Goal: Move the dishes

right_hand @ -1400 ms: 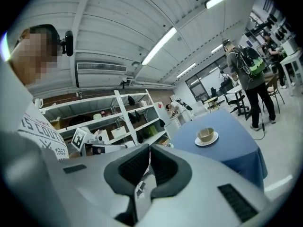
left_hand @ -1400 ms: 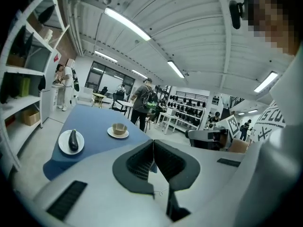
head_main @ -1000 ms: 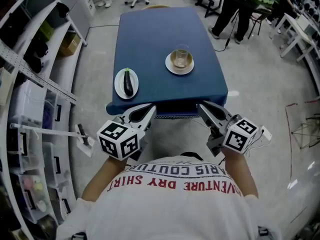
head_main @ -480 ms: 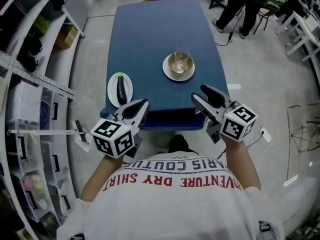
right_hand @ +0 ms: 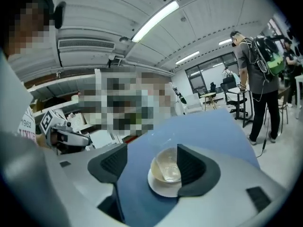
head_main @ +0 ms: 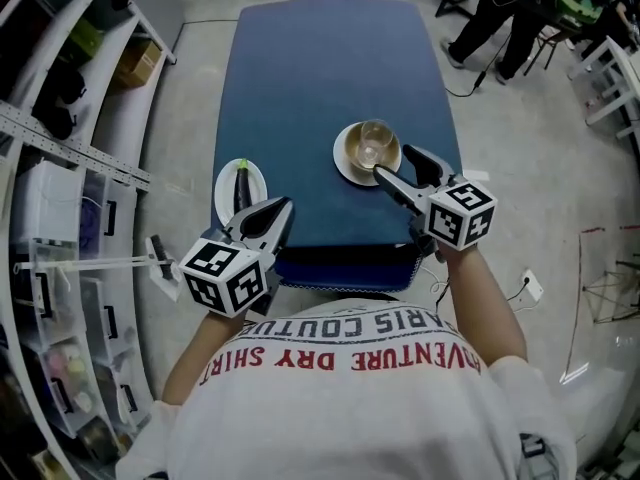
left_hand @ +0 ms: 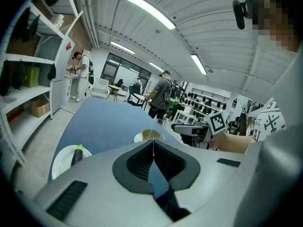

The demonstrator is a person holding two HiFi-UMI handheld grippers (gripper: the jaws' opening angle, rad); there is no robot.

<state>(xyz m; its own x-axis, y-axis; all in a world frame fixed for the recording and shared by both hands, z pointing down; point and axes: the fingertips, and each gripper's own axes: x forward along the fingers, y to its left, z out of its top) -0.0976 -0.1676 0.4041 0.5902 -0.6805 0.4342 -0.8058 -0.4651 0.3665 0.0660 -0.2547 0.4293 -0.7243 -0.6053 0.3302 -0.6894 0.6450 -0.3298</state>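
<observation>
Blue table (head_main: 320,68): glass (head_main: 375,144) on saucer (head_main: 348,164), eggplant (head_main: 241,189) on white plate (head_main: 226,194)

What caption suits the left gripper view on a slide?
Left gripper, jaws shut, aimed across a blue table; a dark purple aubergine lies on a round white plate at left.

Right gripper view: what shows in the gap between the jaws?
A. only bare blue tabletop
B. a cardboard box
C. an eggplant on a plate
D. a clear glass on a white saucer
D: the clear glass on its white saucer shows between the jaws of the right gripper, which have just been opening and do not press on it.
</observation>
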